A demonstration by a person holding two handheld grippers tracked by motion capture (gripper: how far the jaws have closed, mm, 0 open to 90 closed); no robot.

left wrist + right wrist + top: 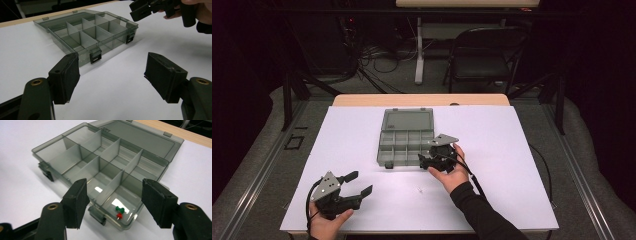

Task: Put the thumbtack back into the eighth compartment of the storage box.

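A grey see-through compartment box (406, 145) lies open in the middle of the white sheet, its lid (407, 120) folded back flat. In the right gripper view a green push pin (120, 209) and a red push pin (119, 215) lie in the box's near corner compartment. My right gripper (113, 195) hovers open just above that corner, with nothing between its pads; it stands at the box's near right corner (426, 161). My left gripper (362, 182) rests open at the front left, pointing towards the box (90, 35), empty.
A white sheet (512, 165) covers the wooden table (362, 100). Something tiny (419, 190) lies on the sheet before the box. A black folding chair (484, 57), a table leg and floor cables stand beyond the far edge.
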